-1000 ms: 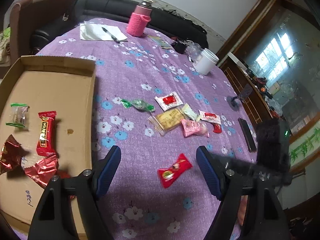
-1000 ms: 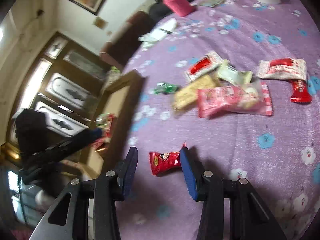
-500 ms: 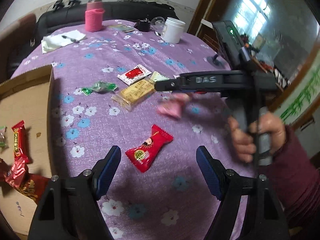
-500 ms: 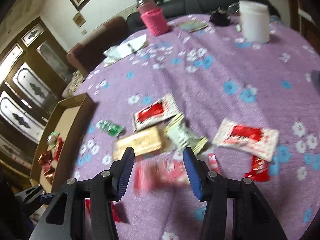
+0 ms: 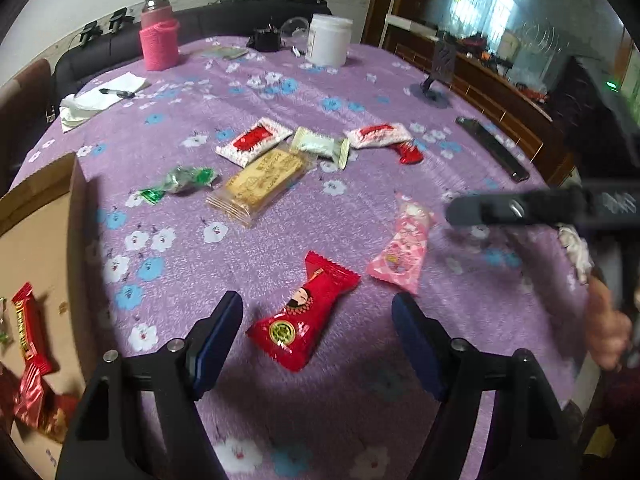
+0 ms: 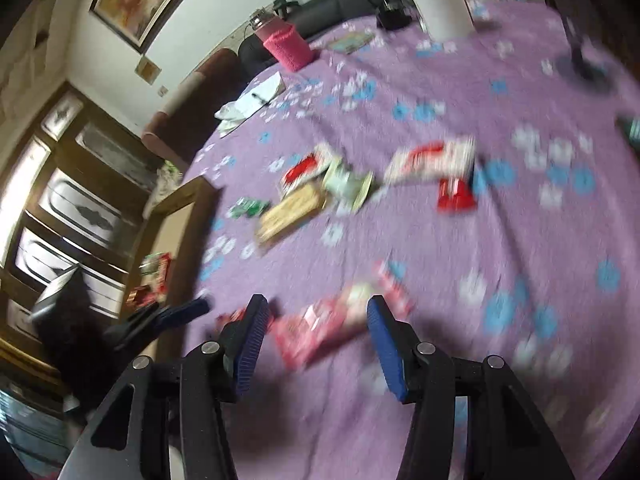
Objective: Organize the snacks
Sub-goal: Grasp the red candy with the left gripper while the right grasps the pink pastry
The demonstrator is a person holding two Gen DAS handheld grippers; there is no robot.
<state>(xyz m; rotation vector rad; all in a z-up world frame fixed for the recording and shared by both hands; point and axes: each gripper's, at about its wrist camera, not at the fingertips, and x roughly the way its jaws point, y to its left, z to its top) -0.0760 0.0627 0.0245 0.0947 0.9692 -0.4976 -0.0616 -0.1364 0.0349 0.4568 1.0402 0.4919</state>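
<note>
The left tongs (image 5: 316, 320) are closing, pads not yet touching, straddling the red snack (image 5: 304, 316) lying on the tabletop (image 5: 280, 92); the right tongs (image 6: 314, 322) are standing apart over the pink packet (image 6: 328, 324), apparently for boxing into the cardboard box (image 5: 40, 216)

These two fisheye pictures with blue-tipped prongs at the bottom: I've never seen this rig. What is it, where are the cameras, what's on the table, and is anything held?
No robot: a person holds a two-finger gripper in each hand, with a camera on each looking along its fingers. In the left view, the left gripper is closing around a red packet lying on the purple cloth, pads not yet touching. The right view is blurred; the right gripper is open over a pink packet. It also shows in the left view at the right edge. More snacks lie mid-table; some already sit in the cardboard box. Nothing is held.
</note>
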